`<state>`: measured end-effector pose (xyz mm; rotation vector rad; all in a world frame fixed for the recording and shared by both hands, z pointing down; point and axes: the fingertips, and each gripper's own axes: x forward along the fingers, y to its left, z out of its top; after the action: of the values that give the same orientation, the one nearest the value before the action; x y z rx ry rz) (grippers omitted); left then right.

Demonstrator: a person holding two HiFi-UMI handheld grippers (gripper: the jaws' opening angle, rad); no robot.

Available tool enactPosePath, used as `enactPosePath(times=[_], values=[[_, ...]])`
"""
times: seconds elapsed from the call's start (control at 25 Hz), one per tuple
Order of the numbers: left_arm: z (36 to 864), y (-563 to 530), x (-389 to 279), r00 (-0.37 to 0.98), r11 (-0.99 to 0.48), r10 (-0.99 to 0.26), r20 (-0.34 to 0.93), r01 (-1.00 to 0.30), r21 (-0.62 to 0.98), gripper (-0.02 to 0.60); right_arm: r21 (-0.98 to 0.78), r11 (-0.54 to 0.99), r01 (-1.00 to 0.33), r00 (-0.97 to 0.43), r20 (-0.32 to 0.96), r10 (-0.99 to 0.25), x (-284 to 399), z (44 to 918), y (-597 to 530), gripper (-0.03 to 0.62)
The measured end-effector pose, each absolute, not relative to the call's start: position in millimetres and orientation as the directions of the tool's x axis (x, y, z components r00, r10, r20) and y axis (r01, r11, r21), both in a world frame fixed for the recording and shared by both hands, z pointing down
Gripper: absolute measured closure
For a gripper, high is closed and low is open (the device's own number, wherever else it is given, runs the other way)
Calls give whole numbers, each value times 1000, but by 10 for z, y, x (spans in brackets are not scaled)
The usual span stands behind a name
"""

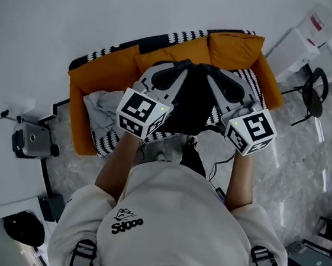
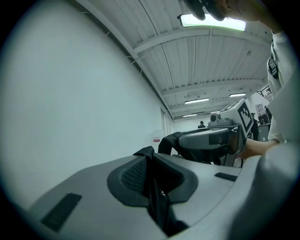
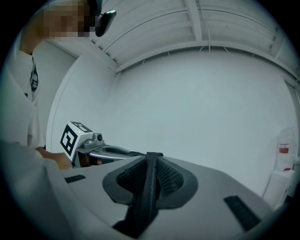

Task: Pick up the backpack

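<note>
A black backpack (image 1: 190, 102) hangs in the air between my two grippers, above the orange sofa (image 1: 102, 68). My left gripper (image 1: 182, 66) is shut on one black strap (image 2: 157, 201), which runs up between its dark pads (image 2: 133, 176). My right gripper (image 1: 209, 70) is shut on the other black strap (image 3: 147, 187), pinched flat between its mesh pads (image 3: 173, 178). Both grippers point level and towards each other. In the left gripper view the right gripper (image 2: 220, 138) shows close by. In the right gripper view the left gripper (image 3: 93, 147) shows in the same way.
The sofa carries a striped blanket (image 1: 108, 144), an orange cushion (image 1: 235, 48) and a crumpled grey cloth (image 1: 100, 107). A grey device (image 1: 31, 141) sits on the floor at the left. A black chair (image 1: 313, 95) and white cabinets (image 1: 308, 38) stand at the right. A white wall lies beyond the sofa.
</note>
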<state>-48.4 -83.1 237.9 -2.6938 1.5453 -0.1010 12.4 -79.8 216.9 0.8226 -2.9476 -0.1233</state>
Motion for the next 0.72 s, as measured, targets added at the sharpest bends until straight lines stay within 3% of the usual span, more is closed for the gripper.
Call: enactPosePath(times=[0.72], values=[[2077, -491, -659, 532, -531, -847, 4, -843, -85, 540, 136, 866, -481, -869, 57, -491, -153, 1882, -489, 505]])
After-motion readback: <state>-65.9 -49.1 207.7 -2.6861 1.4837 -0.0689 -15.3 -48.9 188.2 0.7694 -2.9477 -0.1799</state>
